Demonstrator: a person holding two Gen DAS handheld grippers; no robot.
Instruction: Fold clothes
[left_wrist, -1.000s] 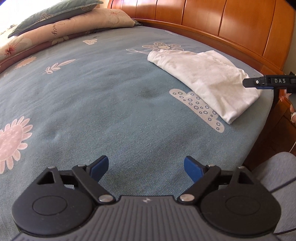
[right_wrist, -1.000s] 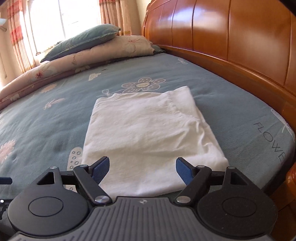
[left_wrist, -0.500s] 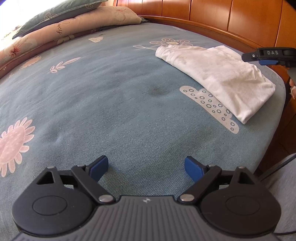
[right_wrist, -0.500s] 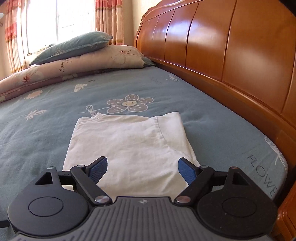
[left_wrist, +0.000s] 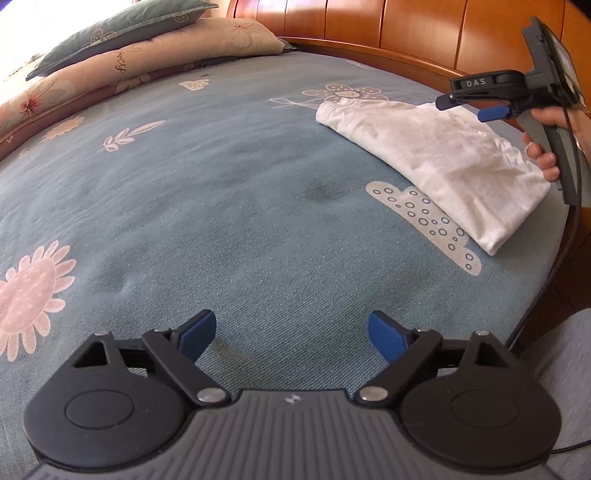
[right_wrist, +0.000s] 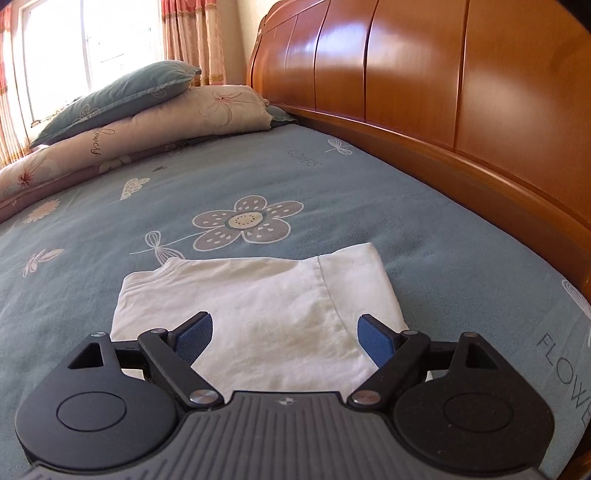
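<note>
Bedsheet (left_wrist: 240, 206) mostly bare; folded shirt (right_wrist: 258, 314) near edge; both hand-held grippers released.

A blue-grey bedsheet (left_wrist: 229, 206) printed with flowers, leaves and clouds covers the bed. A large grey flower print (right_wrist: 247, 221) lies toward the headboard side, and a pink sunflower print (left_wrist: 31, 295) sits near the sheet's left edge. At the far end, a teal pillow (right_wrist: 122, 96) rests on a beige floral pillow (right_wrist: 177, 118). A glossy wooden headboard (right_wrist: 461, 81) runs along the right edge. Striped curtains (right_wrist: 184, 37) flank a bright window (right_wrist: 88, 48).
</note>
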